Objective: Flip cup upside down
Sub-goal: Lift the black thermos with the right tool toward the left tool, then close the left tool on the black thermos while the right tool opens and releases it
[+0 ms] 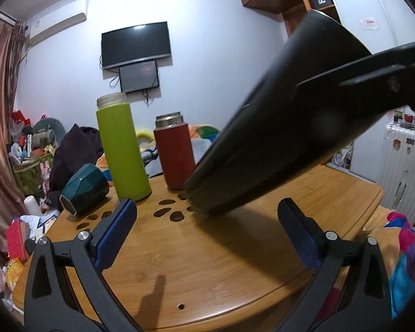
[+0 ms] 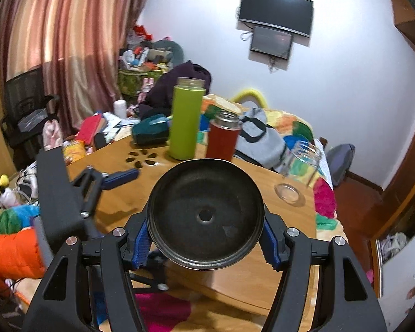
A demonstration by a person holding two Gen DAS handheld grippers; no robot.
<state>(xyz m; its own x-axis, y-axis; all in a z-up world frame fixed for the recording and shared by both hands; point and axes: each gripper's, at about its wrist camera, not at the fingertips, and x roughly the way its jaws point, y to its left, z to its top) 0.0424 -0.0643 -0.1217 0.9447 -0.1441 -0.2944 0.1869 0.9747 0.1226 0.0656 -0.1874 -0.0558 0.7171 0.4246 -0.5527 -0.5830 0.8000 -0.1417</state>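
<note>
Nearest to us in the right wrist view, the right tool (image 2: pixel 204 244) is clamped on the black cup (image 2: pixel 206 214). Its two blue pads (image 2: pixel 141 242) press against the sides of the cup just behind the wide end. We look at a round dark face with a small circle in its middle; we cannot tell if this is the mouth or the base.

In the left wrist view the same cup (image 1: pixel 285 116) hangs tilted above the table (image 1: pixel 196 271), one end low near the dark oval holes in the table top, the other end raised to the upper right. Its shadow falls on the wood below.

The left tool (image 1: pixel 207 235) holds nothing; its fingers stand wide apart above the table.

Farther back on the table stand a green bottle (image 1: pixel 123 149) and a red bottle (image 1: pixel 174 152), both upright, and a dark green mug (image 1: pixel 84 189) lies on its side.
</note>
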